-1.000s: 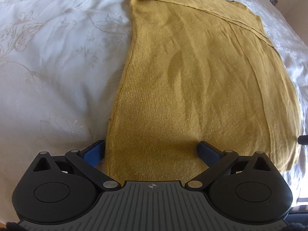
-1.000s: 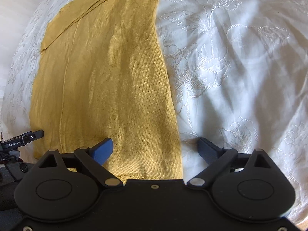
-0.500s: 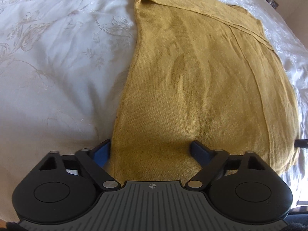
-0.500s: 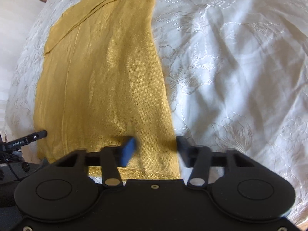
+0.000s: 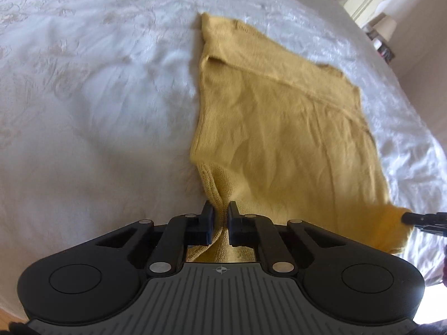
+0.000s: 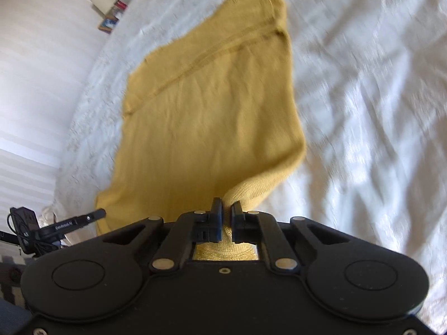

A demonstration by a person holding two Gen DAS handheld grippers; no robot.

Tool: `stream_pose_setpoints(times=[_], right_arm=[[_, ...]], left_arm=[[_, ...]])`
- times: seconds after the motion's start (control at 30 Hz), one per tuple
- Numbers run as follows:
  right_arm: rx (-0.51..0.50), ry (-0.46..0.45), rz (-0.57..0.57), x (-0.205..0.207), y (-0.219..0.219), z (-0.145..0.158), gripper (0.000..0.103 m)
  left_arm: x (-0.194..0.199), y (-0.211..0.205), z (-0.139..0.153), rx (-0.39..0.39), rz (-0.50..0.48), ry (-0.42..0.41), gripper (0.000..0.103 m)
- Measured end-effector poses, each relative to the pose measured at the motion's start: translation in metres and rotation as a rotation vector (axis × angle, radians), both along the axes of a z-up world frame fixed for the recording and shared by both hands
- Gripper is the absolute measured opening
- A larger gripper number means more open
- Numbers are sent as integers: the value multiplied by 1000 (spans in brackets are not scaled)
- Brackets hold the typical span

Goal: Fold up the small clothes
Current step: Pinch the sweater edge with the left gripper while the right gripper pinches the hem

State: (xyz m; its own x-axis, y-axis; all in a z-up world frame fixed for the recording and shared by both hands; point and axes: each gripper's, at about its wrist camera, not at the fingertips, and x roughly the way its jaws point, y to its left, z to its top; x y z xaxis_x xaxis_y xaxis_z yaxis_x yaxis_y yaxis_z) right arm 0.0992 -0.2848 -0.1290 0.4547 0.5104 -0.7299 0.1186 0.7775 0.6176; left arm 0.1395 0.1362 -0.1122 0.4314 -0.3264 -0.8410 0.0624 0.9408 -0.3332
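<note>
At lower centre of the left wrist view, the left gripper is closed nearly to contact, a bunched corner of the yellow garment pinched between its fingers. Lower centre of the right wrist view shows the right gripper likewise clamped on the garment's other near corner. Beyond both grips the cloth runs up the frame, its far part lying on the white bedspread. Both views are blurred.

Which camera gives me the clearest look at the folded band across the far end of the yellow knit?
Left wrist: the folded band on the yellow knit looks fairly crisp there. Right wrist shows the same band, motion-blurred.
</note>
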Motion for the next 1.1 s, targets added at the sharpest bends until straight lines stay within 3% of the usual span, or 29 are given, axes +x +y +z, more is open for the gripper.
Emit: stream_pose_setpoints(times=[0.4,0.6,0.63,0.67,0.73,0.8,0.87,1.1], right_arm=[[14,-141,-131,69,-19,24,13],[-29,-145,-79,102,-18,25,13],[-30,-141,-72,105,-16,23,13],[-31,-137,-68,107,-15,22,13],[-32,-127,-61,110,-13,18,13],[-31,-115,-63,109,-12,14,13],[-22,-104,-69,106,-12,11,13],[-21,-72,-76,93,-10,4,13]], left_arm=[[85,10,40,-83,126,-185,9],[118,5,40,-49,69,-179,10],[118,3,38,-36,57,-167,16],[116,3,34,-25,48,-147,30],[106,5,24,-17,48,-110,48],[92,8,12,-27,63,-77,51],[77,9,2,-9,84,-33,63],[47,9,-35,-1,66,100,66]])
